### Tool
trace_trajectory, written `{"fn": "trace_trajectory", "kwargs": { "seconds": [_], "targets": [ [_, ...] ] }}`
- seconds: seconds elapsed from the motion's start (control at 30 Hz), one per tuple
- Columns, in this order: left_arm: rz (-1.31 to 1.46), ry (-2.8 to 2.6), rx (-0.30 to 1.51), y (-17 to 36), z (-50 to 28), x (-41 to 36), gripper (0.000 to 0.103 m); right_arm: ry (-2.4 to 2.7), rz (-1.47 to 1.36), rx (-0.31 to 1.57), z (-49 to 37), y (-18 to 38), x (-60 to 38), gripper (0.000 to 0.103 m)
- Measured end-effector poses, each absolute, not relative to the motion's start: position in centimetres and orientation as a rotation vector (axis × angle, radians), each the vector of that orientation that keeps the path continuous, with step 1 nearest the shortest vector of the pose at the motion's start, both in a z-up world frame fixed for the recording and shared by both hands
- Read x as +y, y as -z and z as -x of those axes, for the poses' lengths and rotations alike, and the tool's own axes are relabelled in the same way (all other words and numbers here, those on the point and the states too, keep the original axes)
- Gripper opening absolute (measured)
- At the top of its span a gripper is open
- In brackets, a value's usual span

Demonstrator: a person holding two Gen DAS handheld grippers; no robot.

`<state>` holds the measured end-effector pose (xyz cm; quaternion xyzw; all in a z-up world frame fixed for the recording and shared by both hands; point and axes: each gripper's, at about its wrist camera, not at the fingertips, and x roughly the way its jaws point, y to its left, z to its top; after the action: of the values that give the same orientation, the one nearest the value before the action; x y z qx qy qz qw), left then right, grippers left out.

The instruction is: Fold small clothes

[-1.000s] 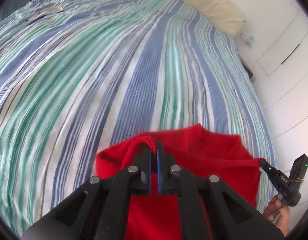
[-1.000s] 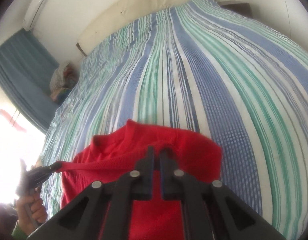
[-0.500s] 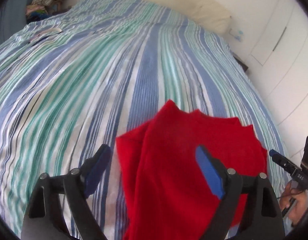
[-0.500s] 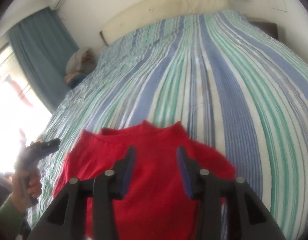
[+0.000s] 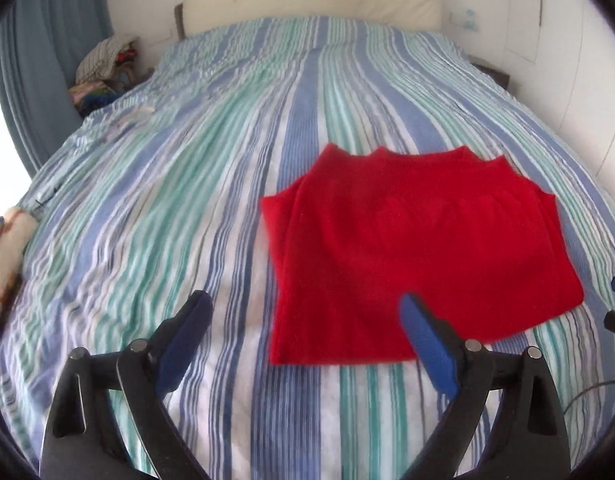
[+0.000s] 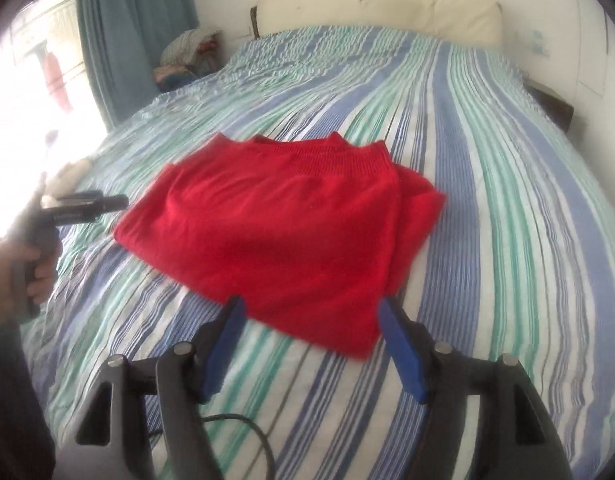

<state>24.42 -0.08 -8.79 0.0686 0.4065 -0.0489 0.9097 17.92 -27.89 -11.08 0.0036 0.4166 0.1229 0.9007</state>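
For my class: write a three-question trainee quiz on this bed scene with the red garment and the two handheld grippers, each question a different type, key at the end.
1. True or false: the red garment lies folded on the striped bedspread, with neither gripper gripping it.
2. Multiple choice: the left gripper is A) shut on the garment, B) open, C) out of view.
3. Fill in: in the right wrist view, the garment's ribbed collar points toward the ____ at the bed's far end.

Key: 1 true; 2 B; 3 headboard. The right gripper is open too; both have just been opening, nothing pressed between the pads.
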Motion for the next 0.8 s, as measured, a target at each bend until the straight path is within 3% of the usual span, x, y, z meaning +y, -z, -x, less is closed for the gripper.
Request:
{"fn": "trace_trajectory", "kwargs": {
  "seconds": [0.37,0.8],
  "targets": [
    [-0.118,0.120,0.800,5.6,-17.6,-1.5,0.095,-0.228,0.005,0.843,-9.7,10.0,-25.5,0.068],
    [-0.100,0.103,0.847,8.4,-13.5,-2.0,0.096,-0.158,-0.026,0.833,-6.5,13.2,-23.8,0.068]
  ]
}}
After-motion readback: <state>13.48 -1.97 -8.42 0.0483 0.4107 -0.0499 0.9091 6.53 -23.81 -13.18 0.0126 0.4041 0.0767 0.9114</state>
